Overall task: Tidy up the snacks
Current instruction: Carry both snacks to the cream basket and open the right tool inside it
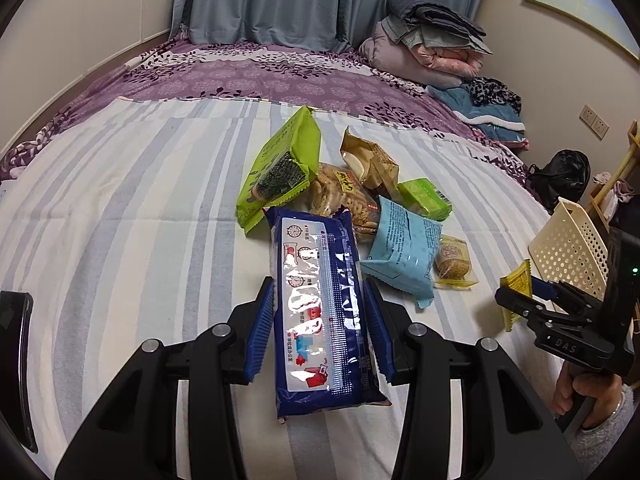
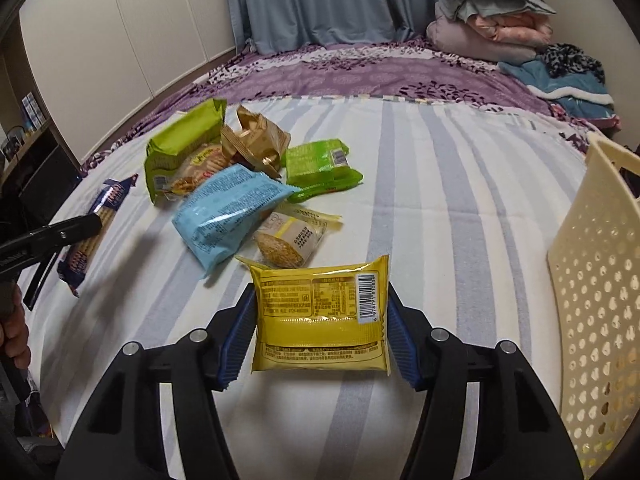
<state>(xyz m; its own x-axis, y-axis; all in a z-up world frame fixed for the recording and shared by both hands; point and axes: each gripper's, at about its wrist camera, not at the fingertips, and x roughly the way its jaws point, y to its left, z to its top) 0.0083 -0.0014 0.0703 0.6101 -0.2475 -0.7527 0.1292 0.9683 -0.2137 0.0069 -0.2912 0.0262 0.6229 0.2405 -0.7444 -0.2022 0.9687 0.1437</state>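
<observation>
My left gripper [image 1: 320, 316] is shut on a long dark blue biscuit pack [image 1: 320, 312], held over the striped bed; the pack also shows in the right wrist view [image 2: 94, 228]. My right gripper [image 2: 320, 320] is shut on a yellow snack packet [image 2: 322, 316], held above the bed beside the cream perforated basket [image 2: 596, 300]. The right gripper shows in the left wrist view [image 1: 536, 300] with the yellow packet [image 1: 516, 284]. A pile of snacks lies mid-bed: a light blue bag [image 2: 228, 216], green packs [image 2: 320, 164], a brown bag [image 2: 252, 140].
The striped sheet [image 2: 440, 200] covers the bed, with a purple floral cover [image 2: 360, 72] behind. Folded blankets and clothes [image 2: 492, 20] are stacked at the far right. White wardrobe doors [image 2: 120, 32] stand at left. A small clear-wrapped cake [image 2: 288, 240] lies near the yellow packet.
</observation>
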